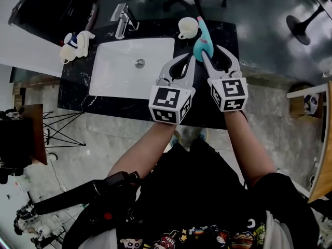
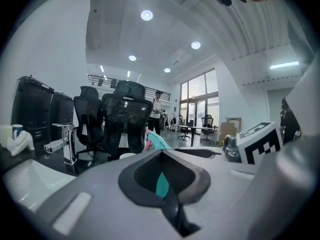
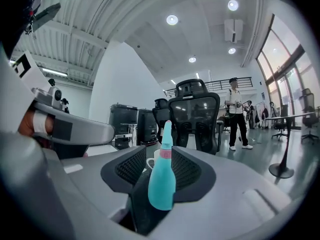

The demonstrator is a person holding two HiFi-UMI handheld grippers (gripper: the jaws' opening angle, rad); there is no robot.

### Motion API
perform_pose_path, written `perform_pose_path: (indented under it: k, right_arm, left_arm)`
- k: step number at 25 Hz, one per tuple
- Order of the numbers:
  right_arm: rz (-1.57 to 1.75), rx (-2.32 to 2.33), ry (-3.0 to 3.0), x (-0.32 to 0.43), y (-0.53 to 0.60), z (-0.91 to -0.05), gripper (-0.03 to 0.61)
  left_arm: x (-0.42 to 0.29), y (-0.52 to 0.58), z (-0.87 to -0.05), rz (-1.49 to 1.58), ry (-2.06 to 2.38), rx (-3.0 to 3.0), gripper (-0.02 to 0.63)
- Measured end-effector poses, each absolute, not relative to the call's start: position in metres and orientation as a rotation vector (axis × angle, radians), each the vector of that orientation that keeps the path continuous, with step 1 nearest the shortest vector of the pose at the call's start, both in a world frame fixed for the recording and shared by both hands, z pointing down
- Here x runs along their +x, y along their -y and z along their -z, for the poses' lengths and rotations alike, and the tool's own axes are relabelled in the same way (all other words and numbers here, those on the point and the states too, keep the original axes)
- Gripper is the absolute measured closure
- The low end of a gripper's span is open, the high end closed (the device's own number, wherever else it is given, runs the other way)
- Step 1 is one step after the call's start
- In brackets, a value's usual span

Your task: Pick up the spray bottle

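The bottle was clasped upright by the right tongs, the jaws closed on its lower body, where it is widest and the hold surest. It was judged to be just clear of the bench, at the far right beside the cup. The left tongs were drawn together on nothing, tips just left of the bottle, probably to steady it. Counted: one bottle, one cup, one toy far left, one tap, one sink and two tongs.
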State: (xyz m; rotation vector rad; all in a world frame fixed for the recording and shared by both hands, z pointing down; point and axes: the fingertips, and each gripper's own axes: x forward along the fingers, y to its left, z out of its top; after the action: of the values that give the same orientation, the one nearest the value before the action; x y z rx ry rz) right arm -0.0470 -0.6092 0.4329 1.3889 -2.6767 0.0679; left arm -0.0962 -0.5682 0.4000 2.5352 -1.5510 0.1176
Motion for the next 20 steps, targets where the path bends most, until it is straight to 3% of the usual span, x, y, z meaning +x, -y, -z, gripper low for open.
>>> perform_pose_path:
  k: [7, 20]
  right_arm:
    - [-0.084, 1.401, 2.648, -0.055, 0.640, -0.454, 0.344]
    - [-0.086, 1.375, 2.669, -0.073, 0.672, -0.456, 0.341]
  left_arm:
    - [-0.107, 0.587, -0.422, -0.131, 1.572, 2.481, 0.614]
    - [-0.122, 0.610, -0.431, -0.133, 1.595, 2.422, 0.614]
